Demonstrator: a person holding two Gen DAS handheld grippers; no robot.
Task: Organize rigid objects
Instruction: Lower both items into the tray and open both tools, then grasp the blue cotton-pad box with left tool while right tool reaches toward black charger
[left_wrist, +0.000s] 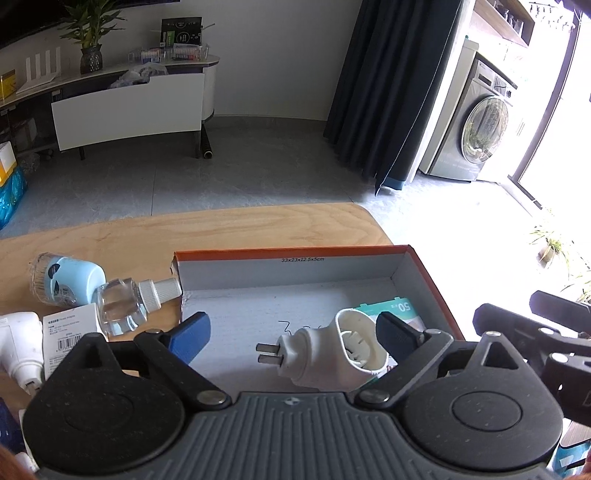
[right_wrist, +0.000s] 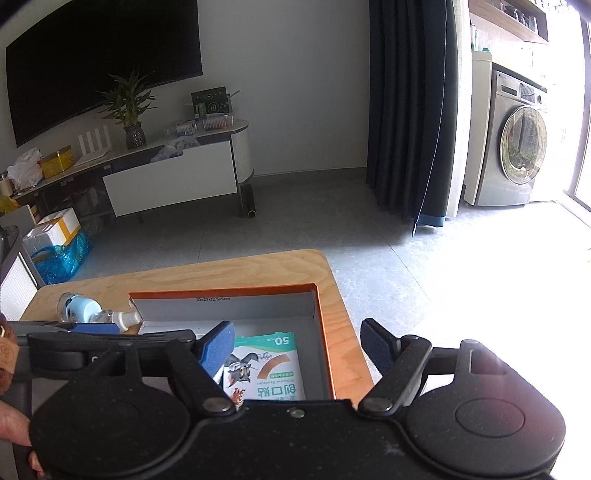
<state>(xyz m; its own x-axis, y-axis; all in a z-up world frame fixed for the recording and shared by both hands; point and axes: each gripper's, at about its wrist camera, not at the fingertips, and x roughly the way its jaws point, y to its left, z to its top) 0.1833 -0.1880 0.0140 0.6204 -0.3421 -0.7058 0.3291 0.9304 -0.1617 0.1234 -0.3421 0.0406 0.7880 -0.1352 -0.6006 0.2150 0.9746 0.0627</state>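
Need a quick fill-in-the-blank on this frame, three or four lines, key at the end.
1. The white plug-in adapter lies inside the ____-rimmed cardboard box.
2. The bandage packet in the box shows the number ____.
3. The clear bottle lies on the wooden ____, outside the box.
4. The left gripper jaws stand ____, gripping nothing.

Missing words: orange; 50; table; open

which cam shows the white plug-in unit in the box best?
Left wrist: the white plug-in unit lies in full view inside the box, prongs pointing left, between the open left tongs. Right wrist doesn't show it; only the bandage packet is visible in the box there.
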